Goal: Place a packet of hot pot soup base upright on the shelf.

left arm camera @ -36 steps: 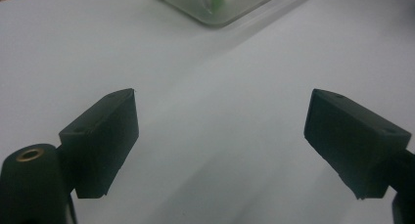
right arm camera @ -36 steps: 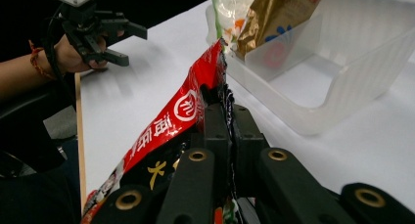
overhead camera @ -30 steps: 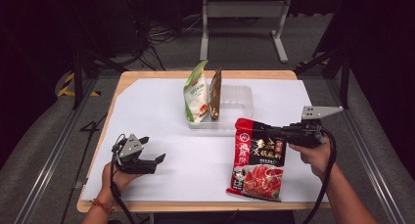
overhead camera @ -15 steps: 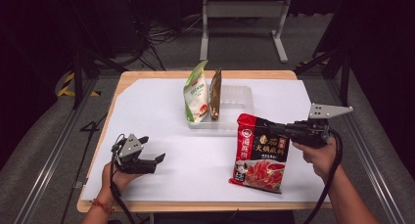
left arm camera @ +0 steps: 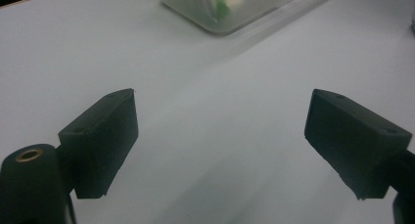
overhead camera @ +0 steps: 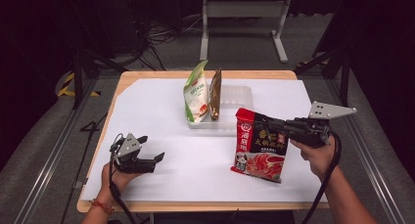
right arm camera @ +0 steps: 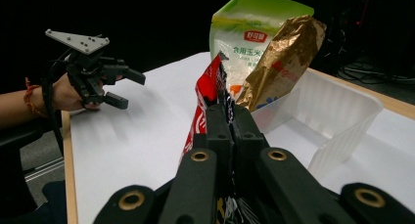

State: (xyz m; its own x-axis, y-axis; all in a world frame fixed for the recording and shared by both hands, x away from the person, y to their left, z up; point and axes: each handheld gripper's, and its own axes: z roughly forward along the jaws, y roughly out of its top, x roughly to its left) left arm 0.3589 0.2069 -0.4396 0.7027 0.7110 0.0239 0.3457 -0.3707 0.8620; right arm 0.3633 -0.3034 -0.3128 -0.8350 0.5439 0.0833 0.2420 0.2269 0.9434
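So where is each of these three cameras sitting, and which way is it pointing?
High view: above the person's side, looking forward and down on the white-covered table; both forearms enter from below.
Left gripper view: rides the left gripper, looking along its open jaws toward the clear plastic tray.
Right gripper view: rides the right gripper, jaws shut on the red printed food pouch, facing the person's other hand.
Shared: high and right gripper views both show the green-and-white pouch and brown foil pouch standing in the tray.

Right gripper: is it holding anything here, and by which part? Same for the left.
The right gripper is shut on the red pouch, pinching its upper right edge. The left gripper holds nothing, its jaws apart over the table.
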